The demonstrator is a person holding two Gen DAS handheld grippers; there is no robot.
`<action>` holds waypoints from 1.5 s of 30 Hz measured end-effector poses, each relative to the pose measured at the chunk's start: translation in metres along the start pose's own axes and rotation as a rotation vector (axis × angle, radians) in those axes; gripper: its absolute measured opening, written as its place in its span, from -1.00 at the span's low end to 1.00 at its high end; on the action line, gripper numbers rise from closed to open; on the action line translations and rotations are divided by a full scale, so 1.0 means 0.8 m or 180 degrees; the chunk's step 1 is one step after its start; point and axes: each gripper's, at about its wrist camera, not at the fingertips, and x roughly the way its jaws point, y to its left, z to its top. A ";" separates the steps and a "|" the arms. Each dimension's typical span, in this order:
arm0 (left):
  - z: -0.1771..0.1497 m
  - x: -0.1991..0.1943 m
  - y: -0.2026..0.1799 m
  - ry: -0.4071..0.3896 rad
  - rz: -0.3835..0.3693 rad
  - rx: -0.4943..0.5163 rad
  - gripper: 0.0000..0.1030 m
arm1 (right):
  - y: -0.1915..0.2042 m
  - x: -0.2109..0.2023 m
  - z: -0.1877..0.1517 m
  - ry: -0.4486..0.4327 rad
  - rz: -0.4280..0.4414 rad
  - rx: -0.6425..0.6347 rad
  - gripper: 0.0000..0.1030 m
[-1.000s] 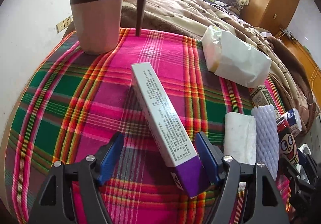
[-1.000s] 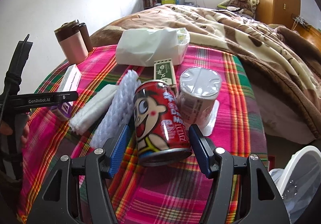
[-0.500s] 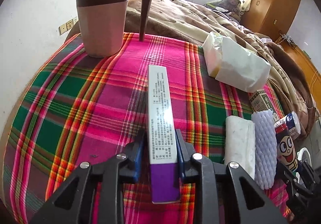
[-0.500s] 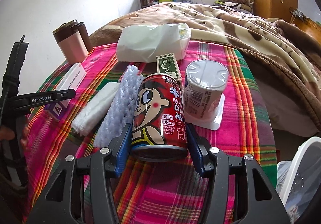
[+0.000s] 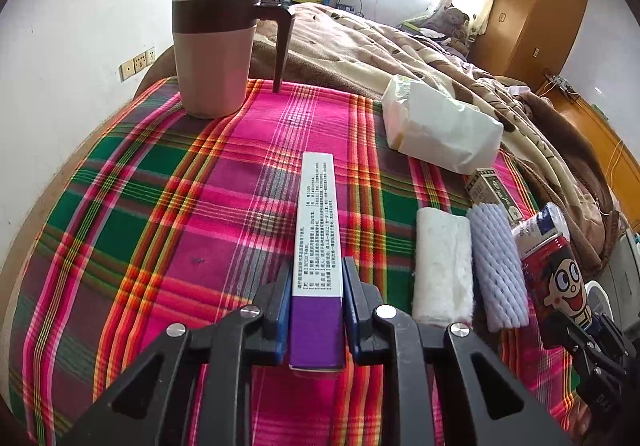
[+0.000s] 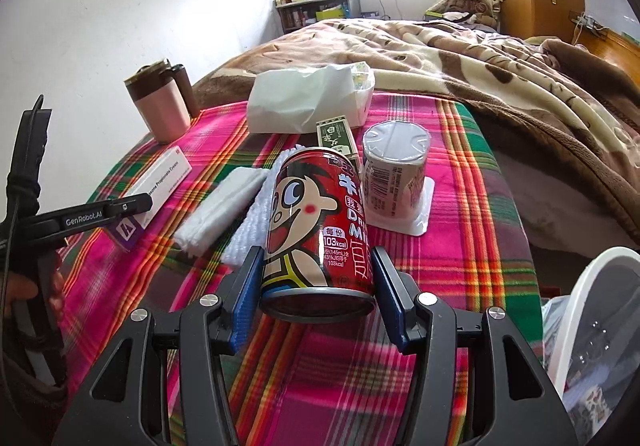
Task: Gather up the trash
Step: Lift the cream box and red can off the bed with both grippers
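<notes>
- Low in the middle of the left wrist view, the left tool [image 5: 316, 310] was clamped on the purple end of a long white-and-purple carton [image 5: 318, 238], its blue pads pressed against both long sides.
- The carton pointed up the frame over the plaid-covered worktop [image 5: 152, 214].
- A pink and brown lidded mug [image 5: 214, 50] stood at upper left, well apart from the carton.
- To the right lay a folded white tissue [image 5: 442, 266] and, just beside it, a white foam fruit net [image 5: 498, 266].
- At lower centre of the right wrist view, the right tool [image 6: 318, 288] gripped a red cartoon milk can [image 6: 320, 230] by its lower body, the pads touching both sides.
- Just right of the can stood an upturned foil-bottomed cup [image 6: 394, 170], with a green-and-white small box [image 6: 336, 136] behind.
- A white tissue pack [image 6: 308, 100] lay farther up the frame.
</notes>
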 end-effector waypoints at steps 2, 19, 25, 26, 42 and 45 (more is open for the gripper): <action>-0.005 -0.002 -0.002 0.0023 -0.0017 0.0005 -0.55 | 0.000 -0.003 -0.003 -0.0007 0.0012 0.0025 0.05; -0.021 0.012 -0.020 0.0142 0.0031 0.0029 -0.54 | 0.001 -0.014 -0.015 -0.0026 0.0058 0.0050 0.05; -0.016 0.026 -0.024 0.0174 0.0115 0.0100 -0.54 | -0.001 -0.020 -0.017 -0.0053 0.0053 0.0073 0.05; -0.016 0.027 -0.025 0.0173 0.0108 0.0115 -0.54 | -0.001 -0.021 -0.017 -0.0056 0.0048 0.0076 0.05; -0.032 -0.058 -0.066 -0.0185 -0.0219 0.0306 -0.57 | -0.021 -0.067 -0.026 -0.0294 0.0031 0.0192 0.05; -0.038 -0.077 -0.087 -0.0262 -0.0314 0.0385 -0.57 | -0.031 -0.083 -0.027 -0.0378 -0.0016 0.0235 0.05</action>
